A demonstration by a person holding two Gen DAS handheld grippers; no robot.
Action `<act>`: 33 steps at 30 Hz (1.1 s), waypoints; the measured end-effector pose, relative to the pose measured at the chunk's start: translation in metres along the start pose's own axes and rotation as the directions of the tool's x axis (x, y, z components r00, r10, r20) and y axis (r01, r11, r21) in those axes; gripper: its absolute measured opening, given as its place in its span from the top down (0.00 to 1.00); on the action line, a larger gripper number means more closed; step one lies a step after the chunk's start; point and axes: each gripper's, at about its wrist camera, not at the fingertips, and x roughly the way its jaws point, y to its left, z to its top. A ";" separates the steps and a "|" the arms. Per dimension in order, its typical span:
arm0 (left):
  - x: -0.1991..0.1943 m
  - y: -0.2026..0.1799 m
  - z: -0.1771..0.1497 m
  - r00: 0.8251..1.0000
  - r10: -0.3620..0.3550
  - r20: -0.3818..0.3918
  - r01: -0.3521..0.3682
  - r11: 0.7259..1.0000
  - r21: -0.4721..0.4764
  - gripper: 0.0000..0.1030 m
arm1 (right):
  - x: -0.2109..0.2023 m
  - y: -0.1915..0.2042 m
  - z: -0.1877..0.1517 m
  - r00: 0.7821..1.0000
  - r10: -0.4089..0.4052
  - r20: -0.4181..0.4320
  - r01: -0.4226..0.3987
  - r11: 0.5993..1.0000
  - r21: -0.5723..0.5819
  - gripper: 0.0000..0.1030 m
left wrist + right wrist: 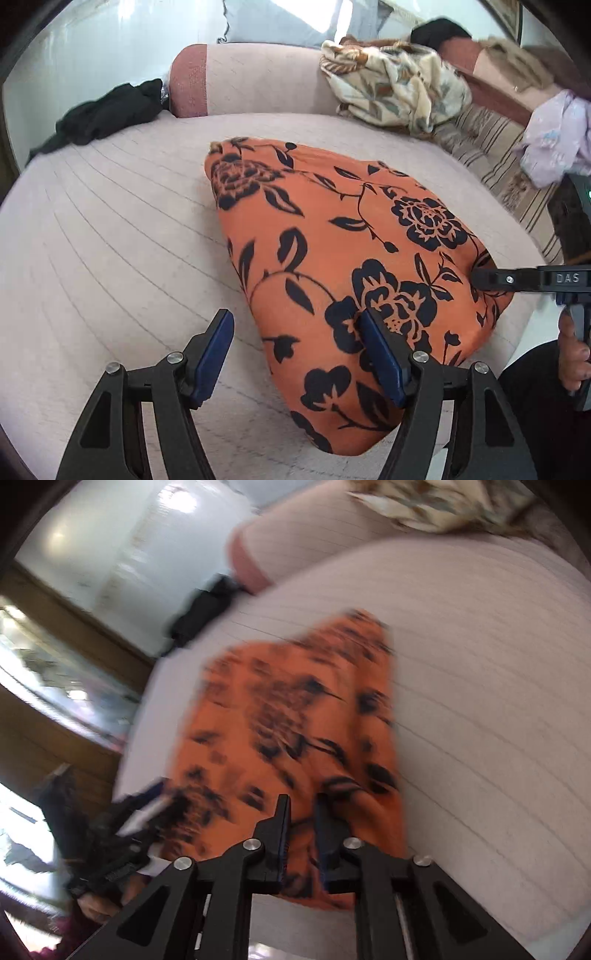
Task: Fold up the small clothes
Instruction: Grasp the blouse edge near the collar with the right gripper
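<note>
An orange cloth with black flowers lies folded into a rough triangle on the pale sofa seat. In the left wrist view my left gripper is open at the cloth's near left edge. One blue pad hangs over the fabric, the other over bare seat, and neither presses on anything. My right gripper reaches in from the right, shut on the cloth's puckered right corner. The blurred right wrist view shows the cloth running up from the nearly touching fingers of the right gripper, with the left gripper at lower left.
A black garment lies at the seat's far left, beside a pink bolster. A cream floral blanket and a lilac garment sit at the back right, above a striped cushion. A person's hand holds the right gripper.
</note>
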 end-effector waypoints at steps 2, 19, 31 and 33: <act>0.000 0.002 0.002 1.000 -0.019 -0.011 0.018 1.000 -0.012 0.29 | -0.010 -0.008 -0.009 0.999 0.033 0.020 -0.034 0.999 0.039 0.90; -0.001 0.012 -0.012 0.993 -0.093 -0.072 0.091 0.995 -0.039 0.19 | 0.083 0.031 0.146 0.974 -0.218 -0.052 0.223 0.968 0.113 0.85; -0.002 0.010 -0.014 0.996 -0.064 -0.063 0.064 0.998 -0.008 0.16 | 0.183 0.114 0.160 0.972 -0.078 -0.220 0.055 0.992 -0.110 0.86; -0.002 0.008 -0.014 0.996 -0.066 -0.062 0.066 0.998 0.001 0.16 | 0.175 0.113 0.165 0.986 -0.043 -0.159 0.029 0.996 -0.086 0.86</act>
